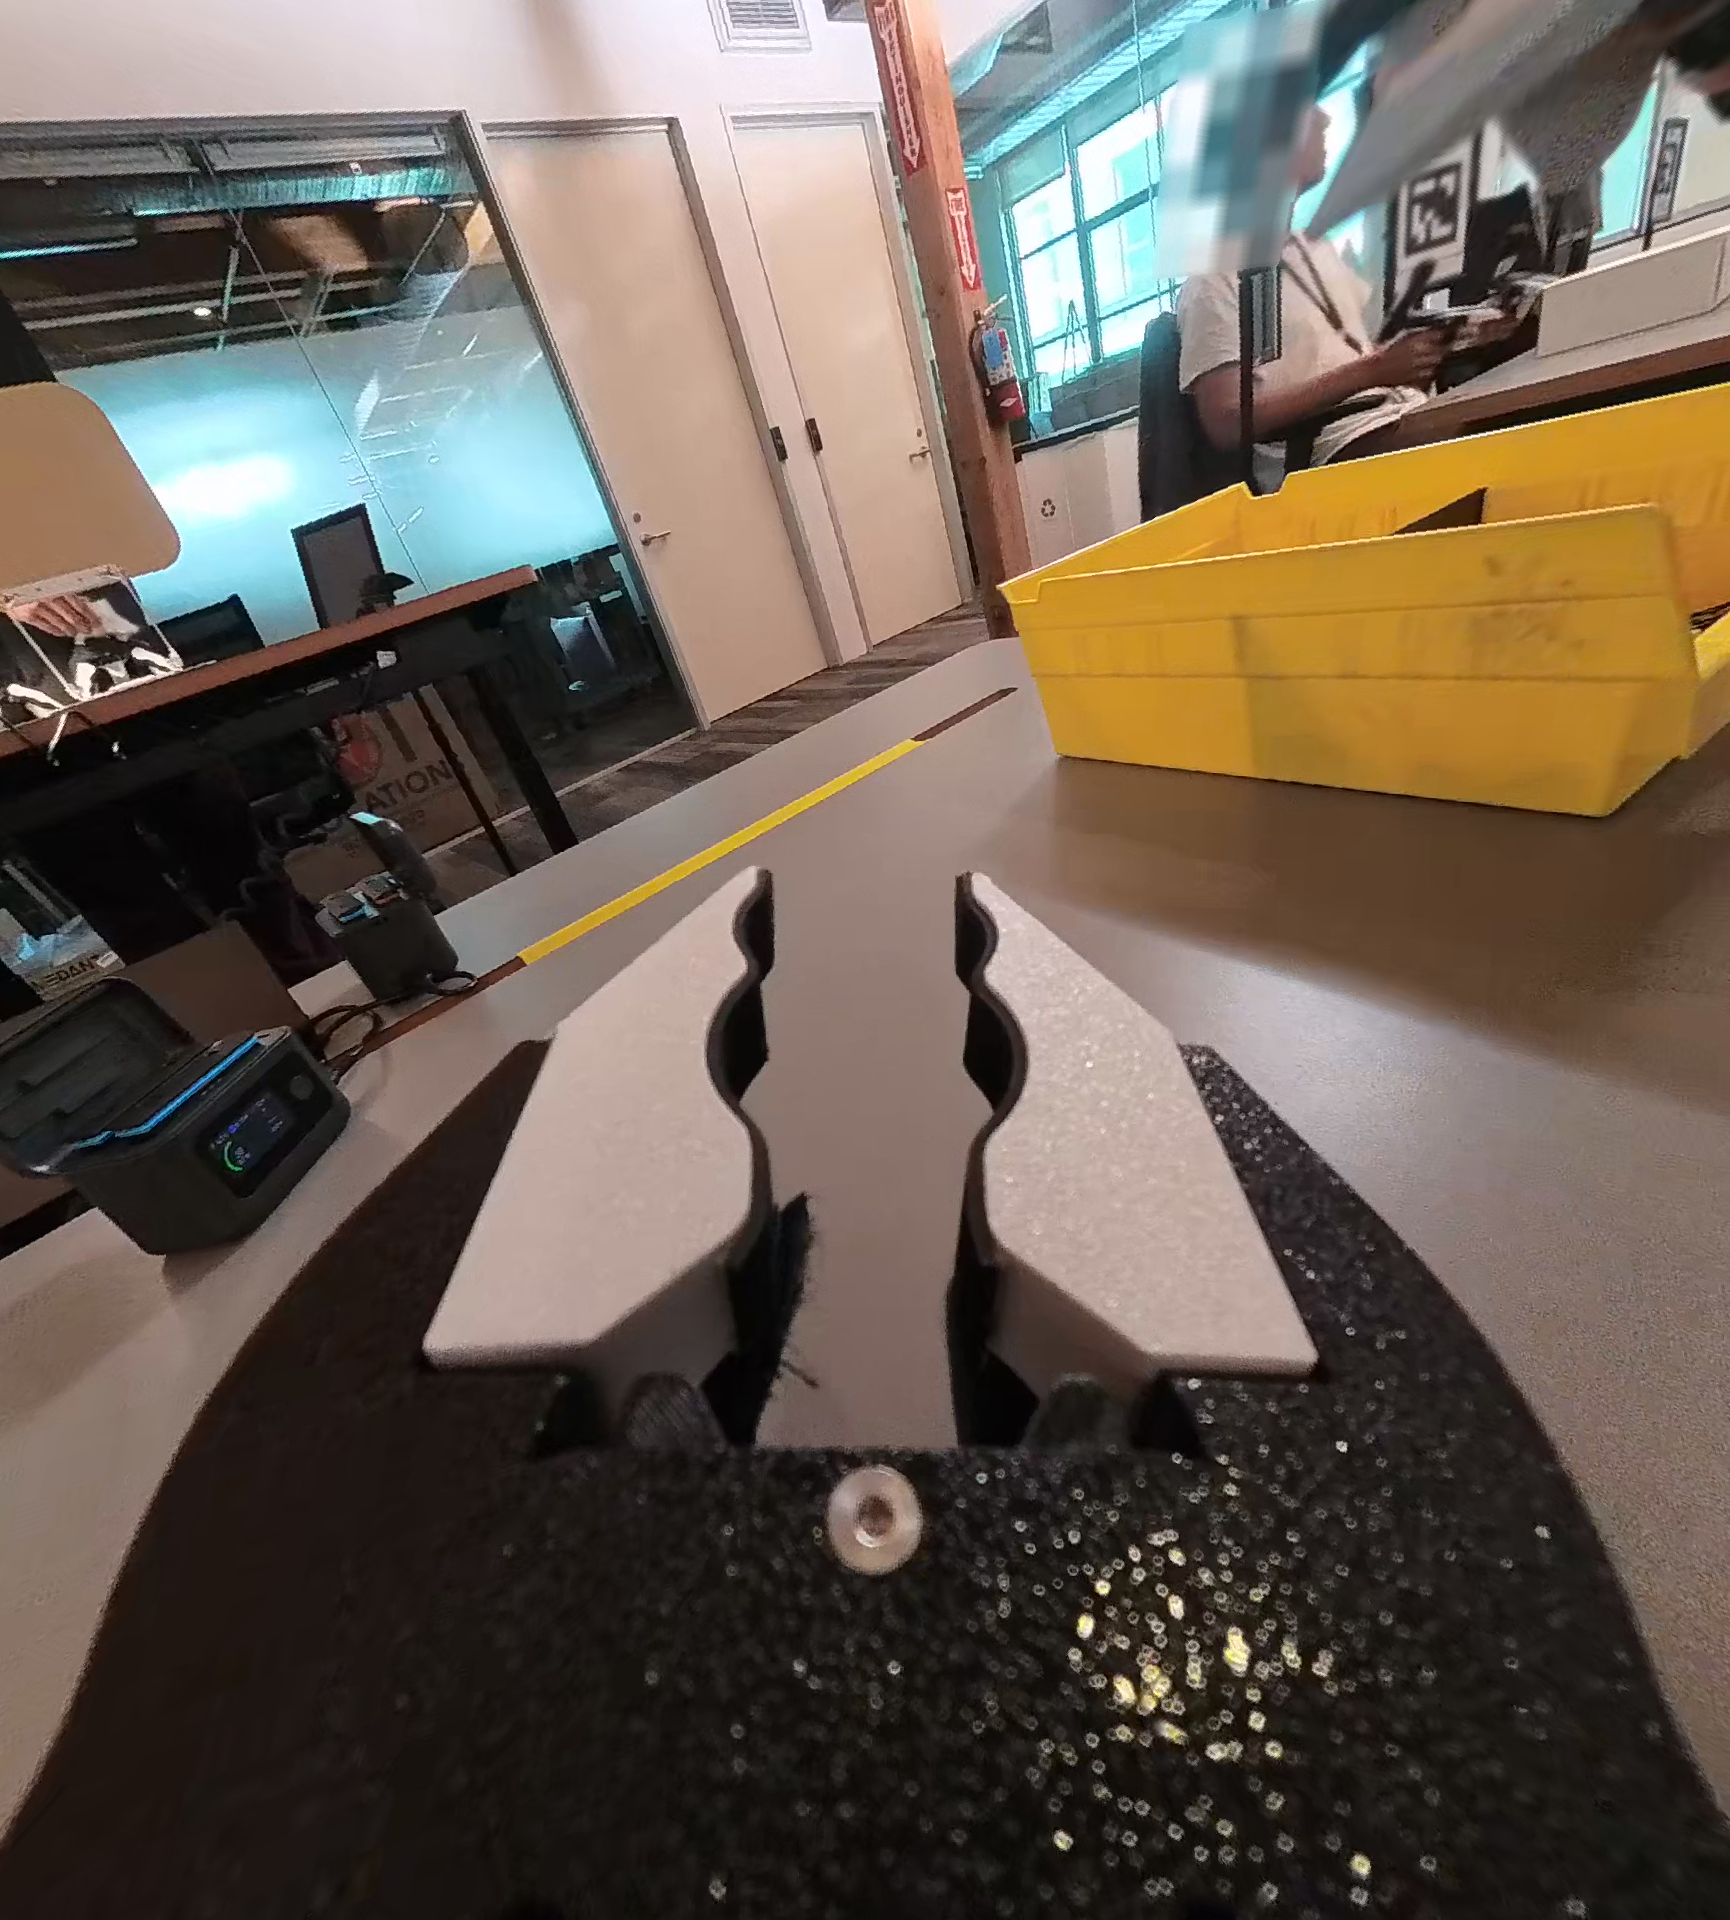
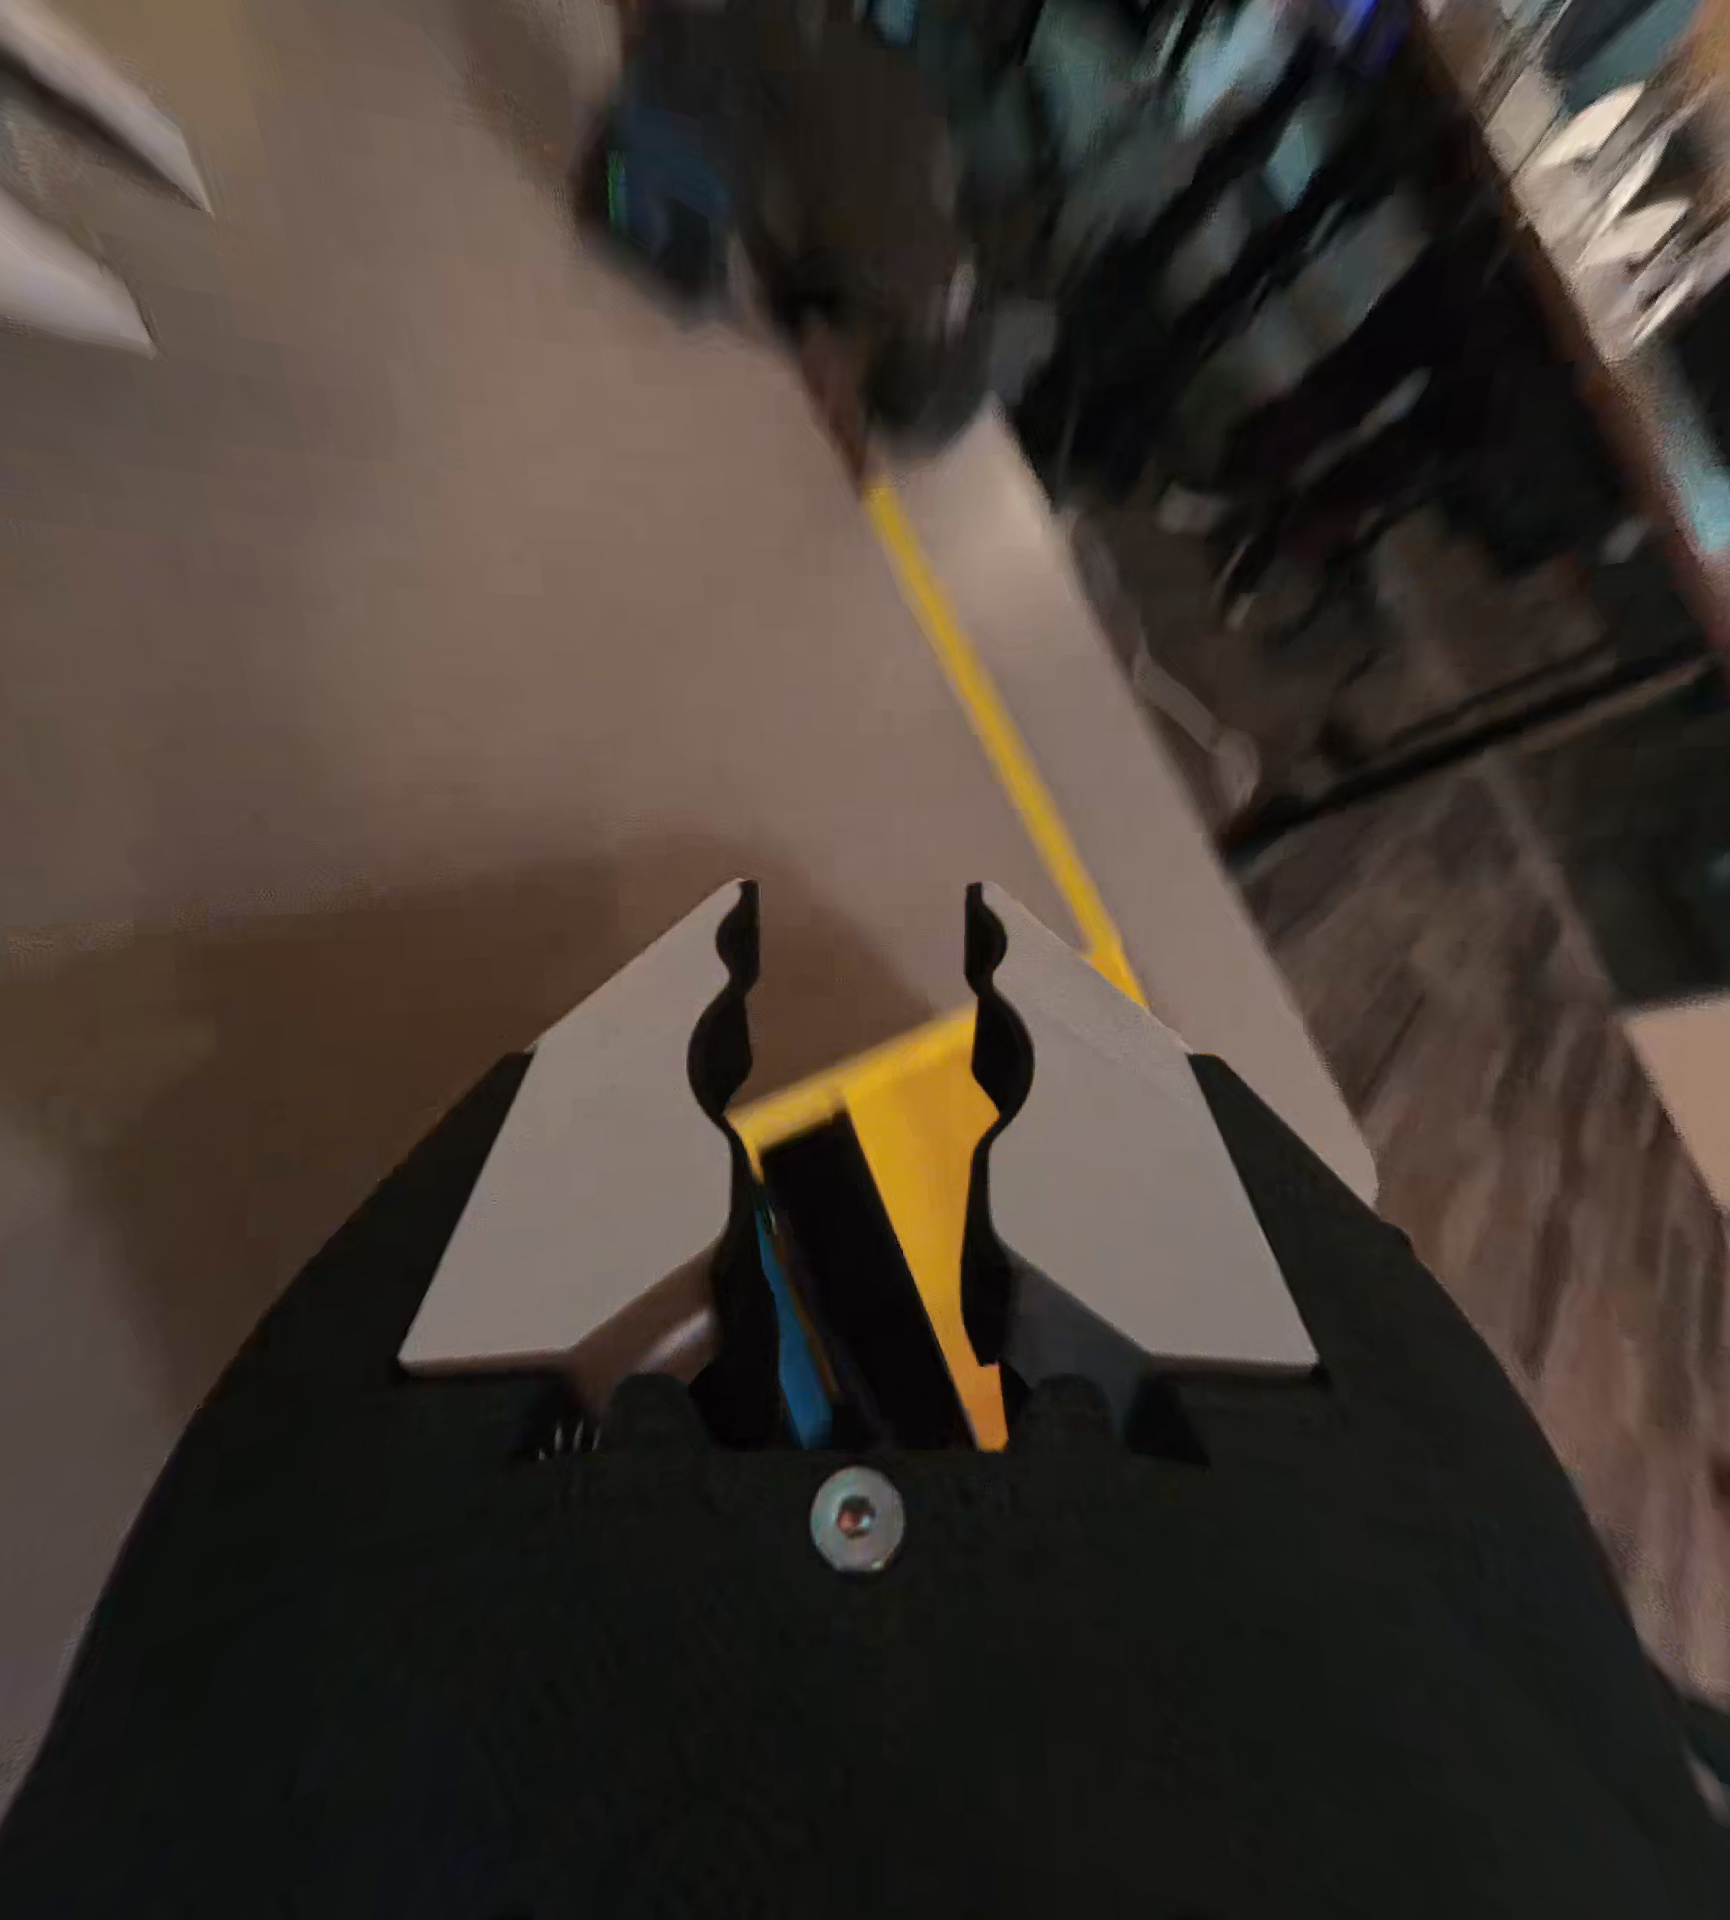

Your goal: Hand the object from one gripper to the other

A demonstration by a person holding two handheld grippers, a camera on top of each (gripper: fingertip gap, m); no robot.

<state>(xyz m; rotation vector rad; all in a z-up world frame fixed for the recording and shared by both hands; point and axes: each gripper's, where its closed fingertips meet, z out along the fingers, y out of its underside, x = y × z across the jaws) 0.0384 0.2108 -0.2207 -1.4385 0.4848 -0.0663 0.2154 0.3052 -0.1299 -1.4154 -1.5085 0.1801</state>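
Hovering over table [image 1: 1360, 1039]: left gripper [image 1: 863, 894] parted, empty (right gripper [image 2: 861, 904] likewise)

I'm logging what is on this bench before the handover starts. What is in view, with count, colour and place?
Bin: one, yellow, on the table ahead and to the right of the left gripper; contents mostly hidden.
Table: one, grey-brown, under both grippers.
Tape strip: one, yellow, along the table's far edge.
Charging case: one, dark grey with a small lit screen, lid open, left side of the table.
Seated person: one, pale shirt, at a far desk, background.
Fire extinguisher: one, red, on the wooden post.
Left gripper: grey fingers, open, empty, low over the table.
Right gripper: grey fingers, open, empty, above the bin's corner; view blurred.
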